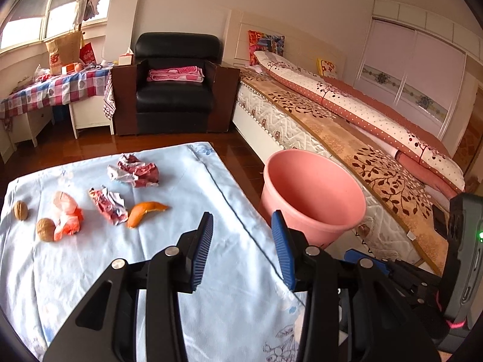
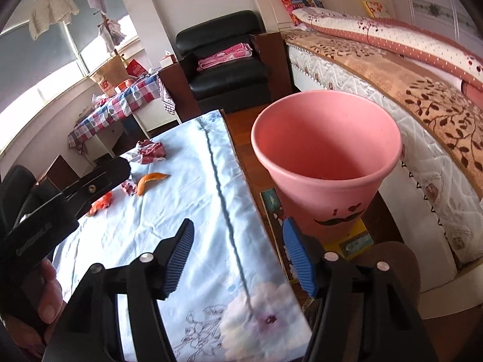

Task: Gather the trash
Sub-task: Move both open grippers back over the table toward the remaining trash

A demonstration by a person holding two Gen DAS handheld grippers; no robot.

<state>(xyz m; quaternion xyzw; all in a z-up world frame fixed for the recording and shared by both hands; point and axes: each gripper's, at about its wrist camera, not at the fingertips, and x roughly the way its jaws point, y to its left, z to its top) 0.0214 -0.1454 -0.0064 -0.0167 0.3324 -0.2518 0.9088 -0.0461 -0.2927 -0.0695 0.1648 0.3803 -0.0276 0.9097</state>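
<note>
The orange peel (image 1: pixel 145 212) is taken, as a judgement, for the nearest piece of trash: it lies on the light blue cloth (image 1: pixel 211 271) with its long axis running from lower left to upper right in the left wrist view, one tip pointed toward the pink bin (image 1: pixel 314 199). Just beside it to the left a crumpled red-and-white wrapper (image 1: pixel 108 205) is seen, then an orange-and-white plastic scrap (image 1: pixel 66 214) touching one walnut (image 1: pixel 46 229), with a second walnut (image 1: pixel 20 210) near the cloth's edge and a larger crumpled wrapper (image 1: pixel 135 172) farther back.

From the left gripper (image 1: pixel 241 244) the peel lies ahead and to the left, apart from the blue pads; its jaws are spread and nothing is held. The right gripper (image 2: pixel 238 256) is also spread and empty, straddling the cloth's edge with the bin ahead. The left hand is judged the nearer to the peel.
</note>
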